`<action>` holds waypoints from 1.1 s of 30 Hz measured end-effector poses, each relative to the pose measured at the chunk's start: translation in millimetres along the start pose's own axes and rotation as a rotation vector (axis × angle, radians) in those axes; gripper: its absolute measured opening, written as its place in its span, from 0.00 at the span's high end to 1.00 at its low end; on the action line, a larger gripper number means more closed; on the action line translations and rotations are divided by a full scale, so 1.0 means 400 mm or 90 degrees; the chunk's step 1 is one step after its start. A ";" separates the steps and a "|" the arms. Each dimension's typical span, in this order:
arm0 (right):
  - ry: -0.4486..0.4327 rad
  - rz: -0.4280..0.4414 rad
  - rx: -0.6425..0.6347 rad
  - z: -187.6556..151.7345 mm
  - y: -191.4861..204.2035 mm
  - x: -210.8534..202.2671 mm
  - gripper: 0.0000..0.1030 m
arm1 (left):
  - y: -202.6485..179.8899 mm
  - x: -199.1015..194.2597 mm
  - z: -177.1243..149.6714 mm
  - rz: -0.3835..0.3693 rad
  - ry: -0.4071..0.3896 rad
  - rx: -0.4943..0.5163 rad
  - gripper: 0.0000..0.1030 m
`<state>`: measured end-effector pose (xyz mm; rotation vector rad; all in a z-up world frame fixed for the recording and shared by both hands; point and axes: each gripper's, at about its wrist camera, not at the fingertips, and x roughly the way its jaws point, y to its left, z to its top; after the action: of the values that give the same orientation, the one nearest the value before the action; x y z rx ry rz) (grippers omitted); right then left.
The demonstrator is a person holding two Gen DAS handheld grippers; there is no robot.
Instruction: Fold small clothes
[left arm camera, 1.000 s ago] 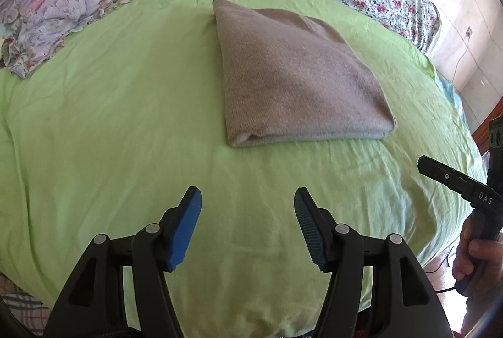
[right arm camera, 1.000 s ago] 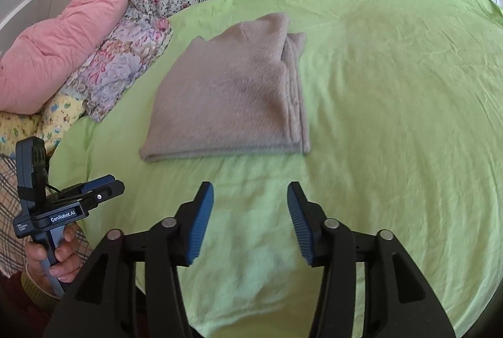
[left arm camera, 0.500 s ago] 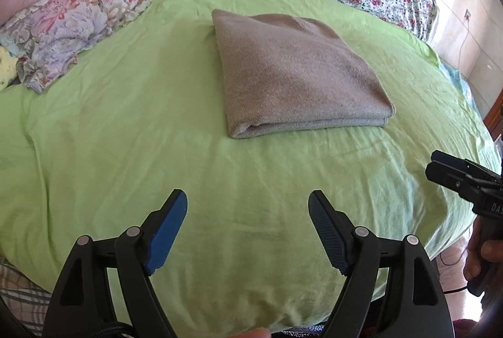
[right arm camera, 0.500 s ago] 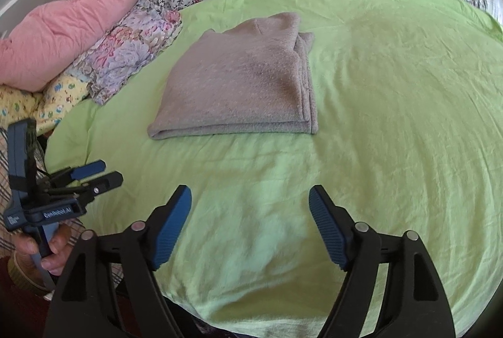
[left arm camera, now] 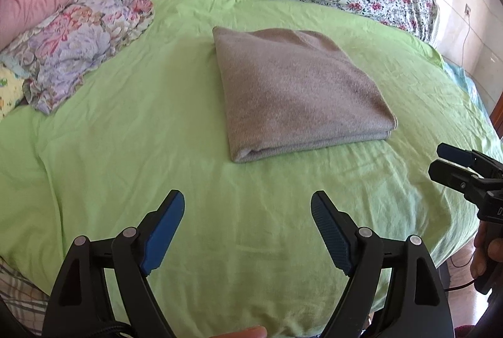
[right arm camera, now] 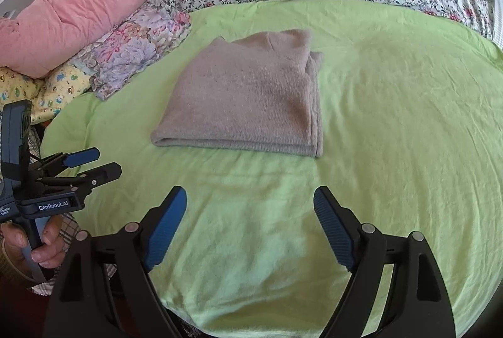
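Near the folded grey sweater [left arm camera: 301, 92] on the green sheet [left arm camera: 125, 149], left gripper [left arm camera: 247, 206] and right gripper [right arm camera: 250, 201] have just been opening, both spread wide with nothing between their jaws.

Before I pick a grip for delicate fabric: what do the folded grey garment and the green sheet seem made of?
Grey garment: looks like soft knit, maybe wool; fuzzy matte nap, thick rolled fold. Green sheet: looks like thin woven cotton; smooth, matte, finely creased.

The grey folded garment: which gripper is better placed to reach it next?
Probably neither: the grey folded garment lies centred beyond both open, empty grippers, the left gripper and the right gripper.
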<state>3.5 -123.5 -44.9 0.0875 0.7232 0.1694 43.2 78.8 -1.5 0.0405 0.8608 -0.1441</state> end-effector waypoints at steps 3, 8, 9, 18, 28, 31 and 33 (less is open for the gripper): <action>-0.007 0.002 -0.003 0.016 0.002 -0.002 0.18 | -0.004 0.000 0.014 0.004 -0.003 0.003 0.18; -0.015 0.009 -0.013 0.043 0.004 0.003 0.17 | -0.012 0.000 0.035 0.024 -0.007 0.006 0.17; -0.015 0.010 -0.015 0.049 0.003 0.006 0.17 | -0.012 0.002 0.040 0.029 -0.007 0.008 0.16; -0.009 0.016 -0.023 0.072 0.008 0.044 0.16 | -0.028 0.030 0.060 0.055 0.006 0.019 0.15; 0.022 0.014 -0.023 0.080 0.010 0.117 0.16 | -0.032 0.090 0.079 0.069 0.023 0.027 0.14; 0.026 0.012 -0.024 0.090 0.008 0.135 0.16 | -0.036 0.103 0.090 0.071 0.024 0.028 0.14; 0.027 0.009 -0.024 0.095 0.008 0.141 0.16 | -0.039 0.108 0.096 0.070 0.024 0.028 0.14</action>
<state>70.0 -110.7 -53.0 0.0526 0.7614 0.1983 97.8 55.0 -8.9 0.1317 0.8916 -0.0595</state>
